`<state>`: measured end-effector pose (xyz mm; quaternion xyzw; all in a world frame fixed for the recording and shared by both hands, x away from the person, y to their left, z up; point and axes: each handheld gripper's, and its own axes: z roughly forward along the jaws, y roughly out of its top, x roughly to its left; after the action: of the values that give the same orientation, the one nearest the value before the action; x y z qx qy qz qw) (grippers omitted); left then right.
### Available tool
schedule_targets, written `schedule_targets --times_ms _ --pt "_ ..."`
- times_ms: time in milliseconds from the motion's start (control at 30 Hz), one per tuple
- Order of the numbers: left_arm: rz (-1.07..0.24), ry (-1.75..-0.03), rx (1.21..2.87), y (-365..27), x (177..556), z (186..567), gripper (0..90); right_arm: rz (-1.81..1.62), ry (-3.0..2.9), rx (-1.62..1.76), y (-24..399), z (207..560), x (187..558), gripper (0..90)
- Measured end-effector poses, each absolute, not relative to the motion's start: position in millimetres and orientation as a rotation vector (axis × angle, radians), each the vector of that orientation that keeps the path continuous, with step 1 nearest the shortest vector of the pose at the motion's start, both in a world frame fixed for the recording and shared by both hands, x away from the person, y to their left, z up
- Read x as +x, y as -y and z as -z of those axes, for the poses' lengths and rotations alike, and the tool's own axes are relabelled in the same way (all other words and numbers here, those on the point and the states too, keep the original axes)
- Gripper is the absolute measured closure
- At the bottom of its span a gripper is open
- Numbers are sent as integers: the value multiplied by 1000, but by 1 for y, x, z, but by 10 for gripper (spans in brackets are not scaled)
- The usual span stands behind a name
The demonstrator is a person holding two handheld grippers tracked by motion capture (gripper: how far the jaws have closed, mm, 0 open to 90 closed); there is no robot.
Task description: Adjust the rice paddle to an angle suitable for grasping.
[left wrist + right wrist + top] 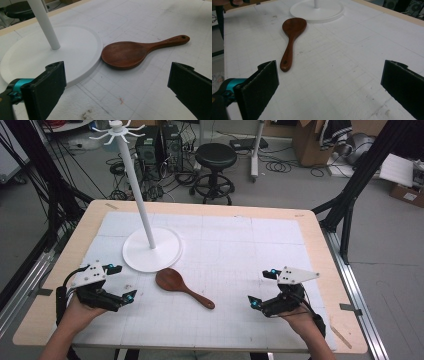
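Note:
A dark brown wooden spoon [179,285] lies flat on the white mat, bowl toward the stand, handle pointing to the right front. Seen from the left gripper view the spoon [135,51] sits just ahead of the jaws, touching the stand's base rim. In the right gripper view the spoon [291,37] lies ahead to the left, handle end nearest. A white hanging stand [146,220] with a round base [167,251] and hooks on top rises at centre left. My left gripper [123,282] is open and empty left of the spoon. My right gripper [264,288] is open and empty to its right.
The white gridded mat [240,250] covers a light wooden table [320,240]. Behind the table stand a black stool [215,167], computer cases, cables and cardboard boxes on the floor. Black frame legs [350,190] flank the table.

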<state>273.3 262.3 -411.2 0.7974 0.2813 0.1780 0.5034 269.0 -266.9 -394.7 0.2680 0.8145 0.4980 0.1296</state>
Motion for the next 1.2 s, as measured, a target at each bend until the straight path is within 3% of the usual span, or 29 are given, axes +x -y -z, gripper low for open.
schedule_targets --times_ms 200,1200 --pt "-473 -647 1963 -258 273 409 25 -1465 -2356 780 269 394 268 5" --pt "-333 -554 2083 -243 285 394 36 -1435 -2382 755 273 394 264 5"
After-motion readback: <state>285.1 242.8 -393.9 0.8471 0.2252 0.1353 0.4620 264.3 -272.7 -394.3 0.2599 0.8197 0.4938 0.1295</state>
